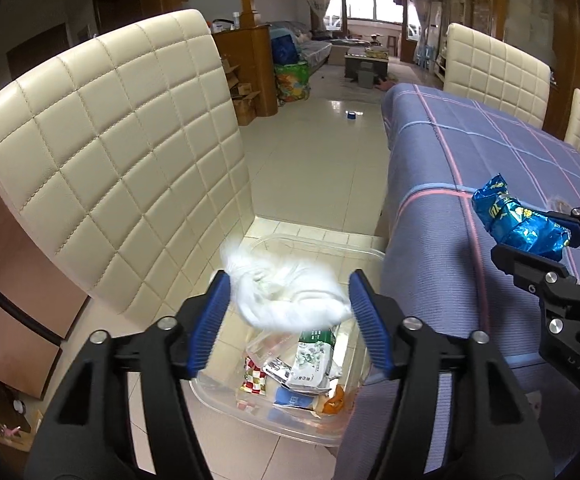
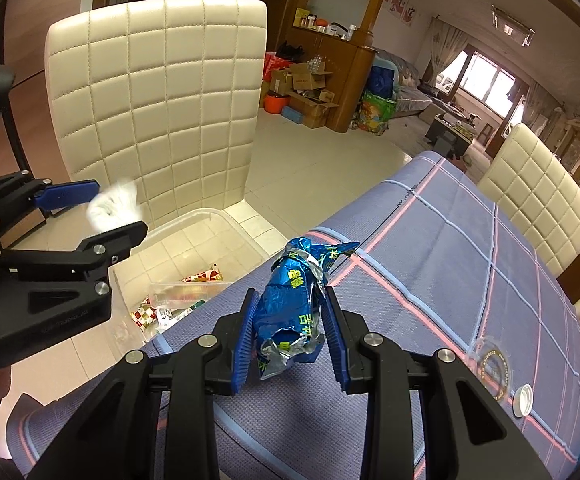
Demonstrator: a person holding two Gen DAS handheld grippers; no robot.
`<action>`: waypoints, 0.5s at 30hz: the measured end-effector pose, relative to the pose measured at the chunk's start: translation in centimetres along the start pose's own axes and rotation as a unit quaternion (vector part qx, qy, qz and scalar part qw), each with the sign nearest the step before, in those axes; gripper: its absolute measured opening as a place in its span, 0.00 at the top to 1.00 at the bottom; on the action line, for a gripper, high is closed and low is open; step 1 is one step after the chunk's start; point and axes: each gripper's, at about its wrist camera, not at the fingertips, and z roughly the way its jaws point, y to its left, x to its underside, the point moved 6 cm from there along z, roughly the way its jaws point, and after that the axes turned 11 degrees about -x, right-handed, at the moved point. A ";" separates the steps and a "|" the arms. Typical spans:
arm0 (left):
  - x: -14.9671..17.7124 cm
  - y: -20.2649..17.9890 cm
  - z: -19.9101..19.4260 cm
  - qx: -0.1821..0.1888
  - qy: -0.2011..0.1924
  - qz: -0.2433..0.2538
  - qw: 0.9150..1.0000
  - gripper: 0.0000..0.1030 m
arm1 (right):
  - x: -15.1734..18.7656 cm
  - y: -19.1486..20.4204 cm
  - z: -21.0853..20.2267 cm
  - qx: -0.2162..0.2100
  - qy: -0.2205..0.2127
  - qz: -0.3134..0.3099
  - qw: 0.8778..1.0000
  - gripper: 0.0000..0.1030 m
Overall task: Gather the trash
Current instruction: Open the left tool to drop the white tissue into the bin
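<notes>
We are holding our left gripper right over the clear bin on the floor. Its jaws are standing wide apart. A white crumpled tissue is sitting in the gap between them, and it looks blurry. We cannot tell if the pads are touching it, so it may be falling. The bin is straight below it, with other wrappers already inside.

Our right gripper is squeezing a blue foil wrapper over the purple tablecloth. The wrapper's long side is pointing away from us, along the fingers. The bin is lying down and to the left of this hand, past the table edge. So we think the wrapper needs to go left next.
</notes>
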 end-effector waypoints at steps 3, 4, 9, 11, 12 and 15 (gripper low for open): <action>0.2 0.3 0.2 -0.006 0.001 -0.007 1.000 0.04 | 0.0 -0.1 0.4 0.000 0.003 0.002 1.000 0.69; 0.2 0.5 0.1 -0.008 -0.002 -0.010 1.000 0.04 | -0.1 -0.1 0.5 -0.001 0.004 0.003 1.000 0.69; 0.6 1.1 0.3 -0.019 -0.004 -0.007 1.000 0.03 | -0.2 0.2 0.9 -0.005 0.007 0.000 1.000 0.69; 0.8 1.6 0.4 -0.023 -0.002 -0.011 1.000 0.03 | -0.3 0.5 1.2 -0.006 0.008 -0.004 1.000 0.69; 0.9 1.9 0.5 -0.022 0.000 -0.014 1.000 0.03 | -0.3 0.7 1.3 -0.007 0.009 -0.006 1.000 0.69; 1.3 2.5 0.5 -0.025 0.000 -0.021 0.999 0.03 | -0.4 1.4 1.7 -0.011 0.011 -0.011 1.000 0.69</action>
